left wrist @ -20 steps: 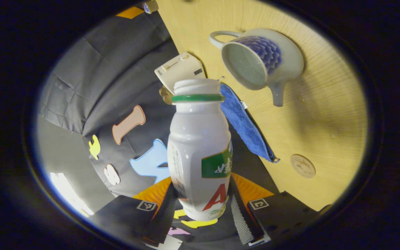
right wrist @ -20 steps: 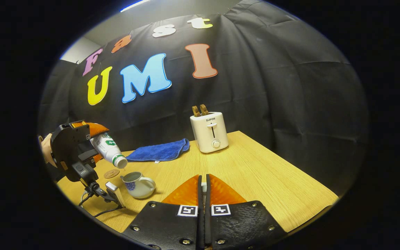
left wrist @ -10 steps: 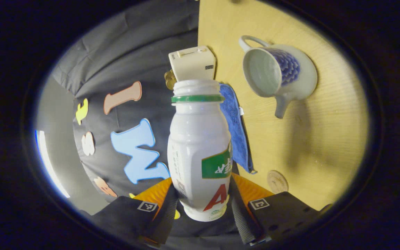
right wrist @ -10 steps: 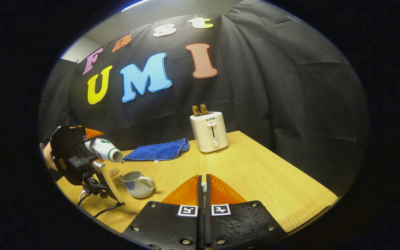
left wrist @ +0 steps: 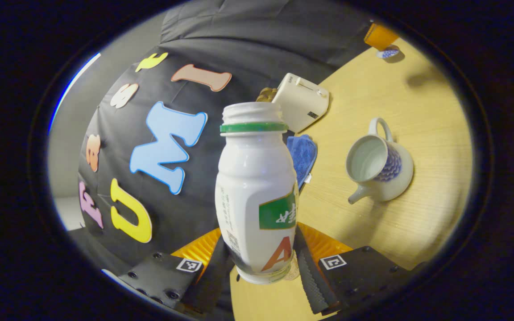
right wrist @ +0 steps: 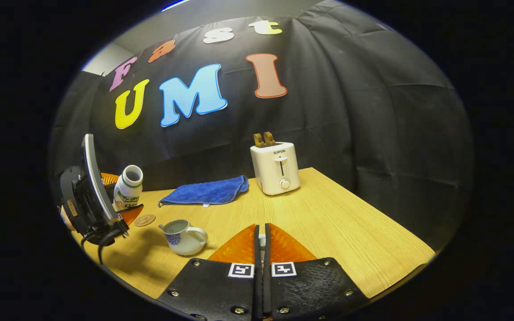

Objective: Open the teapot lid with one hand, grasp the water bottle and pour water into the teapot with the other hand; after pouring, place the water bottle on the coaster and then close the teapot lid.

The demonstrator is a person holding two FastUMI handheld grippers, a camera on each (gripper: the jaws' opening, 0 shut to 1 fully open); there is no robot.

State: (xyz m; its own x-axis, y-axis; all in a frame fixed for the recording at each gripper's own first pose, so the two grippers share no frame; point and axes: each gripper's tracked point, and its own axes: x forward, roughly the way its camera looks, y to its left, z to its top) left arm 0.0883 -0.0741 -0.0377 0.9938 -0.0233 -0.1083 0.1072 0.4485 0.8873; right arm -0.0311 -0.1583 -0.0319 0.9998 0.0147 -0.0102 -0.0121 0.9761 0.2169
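bottle front and centre in left gripper view, white w/ green neck ring, cap off, my left gripper clamped on its lower body, both fingers pressing the sides. teapot sits on the wood table to the right of the bottle, lid off, mouth open, well apart from it. blue cloth behind the bottle, toaster past that. small blue-white piece far off at table edge, prob the lid, can't tell for sure.

right gripper view: my right gripper fingers pressed together, a pale bit between them, can't tell what. left gripper at far left holds the bottle near upright, above the table. coaster just beside it, bare. teapot near the coaster, open-topped. cloth and toaster further back.
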